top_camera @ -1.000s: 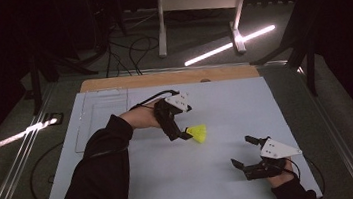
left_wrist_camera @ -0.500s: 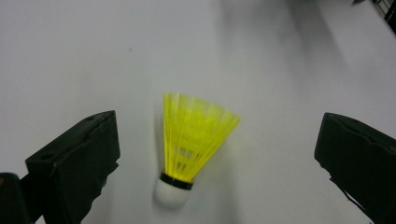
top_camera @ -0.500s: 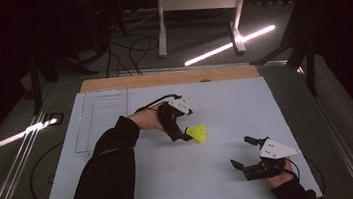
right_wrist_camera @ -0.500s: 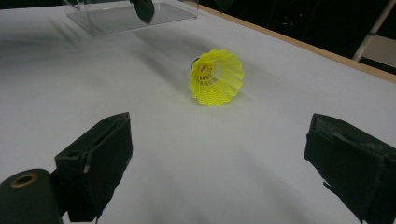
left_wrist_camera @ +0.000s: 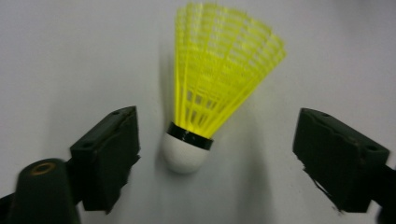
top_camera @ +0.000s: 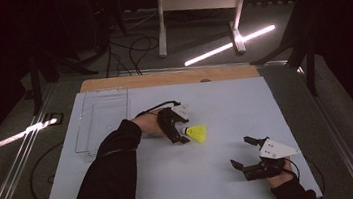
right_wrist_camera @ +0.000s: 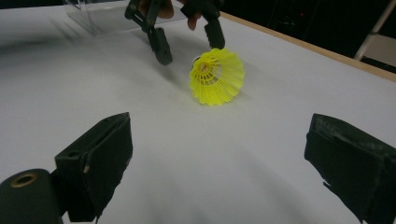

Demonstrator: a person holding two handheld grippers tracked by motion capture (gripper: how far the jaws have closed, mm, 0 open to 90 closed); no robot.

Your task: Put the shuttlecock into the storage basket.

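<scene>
Dark room, pale sheet-covered table (top_camera: 173,180). 1 yellow shuttlecock (top_camera: 198,133) lying mid-table, white cork between the spread jaws of the left gripper (top_camera: 182,133), touching neither. Right gripper (top_camera: 249,152), jaws apart, holding nothing, near the front edge. 1 clear tray (top_camera: 97,123), outline faint.

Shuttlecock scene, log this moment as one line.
left gripper: open, straddling yellow plastic shuttlecock with white cork, lying on white table | right gripper: open, apart, holding nothing
</scene>
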